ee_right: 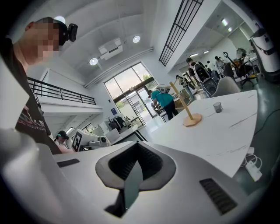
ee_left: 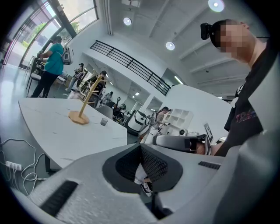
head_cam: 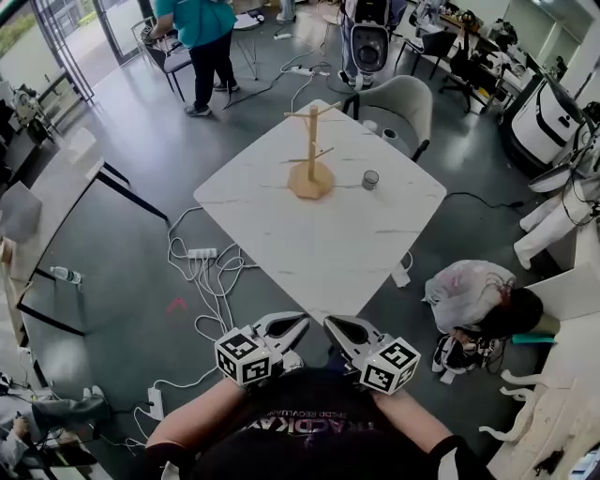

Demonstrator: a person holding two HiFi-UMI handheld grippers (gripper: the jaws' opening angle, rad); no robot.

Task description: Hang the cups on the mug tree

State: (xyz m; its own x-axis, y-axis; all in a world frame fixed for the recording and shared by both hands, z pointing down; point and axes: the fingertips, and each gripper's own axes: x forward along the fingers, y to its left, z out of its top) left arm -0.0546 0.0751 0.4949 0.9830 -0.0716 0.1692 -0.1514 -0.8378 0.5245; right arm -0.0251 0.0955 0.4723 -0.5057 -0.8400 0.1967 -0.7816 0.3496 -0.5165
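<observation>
You hold both grippers close against your chest, at the near edge of the scene, with your elbows spread and your forearms angled inward. Your left gripper (head_cam: 298, 325) and right gripper (head_cam: 330, 325) lie almost level, dipping a little, and their tips converge just short of the near corner of the white table (head_cam: 281, 234). They are near one another but do not touch. The marker cubes (head_cam: 244, 356) sit nearest your body, one on each gripper.

In the left gripper view the two jaws are clenched together, with only a thin sliver showing between the dark pads and nothing gripped. The right gripper view shows the same: its jaws are pressed together and hold nothing.

The mug tree (head_cam: 311, 150) stands upright on its round wooden base toward the far side of the table, well apart from both grippers. The cup (head_cam: 370, 179), small and greyish, stands on the table top just right of that base, near it but not touching.

Beyond the table's far right edge is a grey chair (head_cam: 405, 105). A power strip (head_cam: 202, 253) with white cables lies on the floor left of the table. A person in a teal top (head_cam: 200, 28) stands far off to the left.
</observation>
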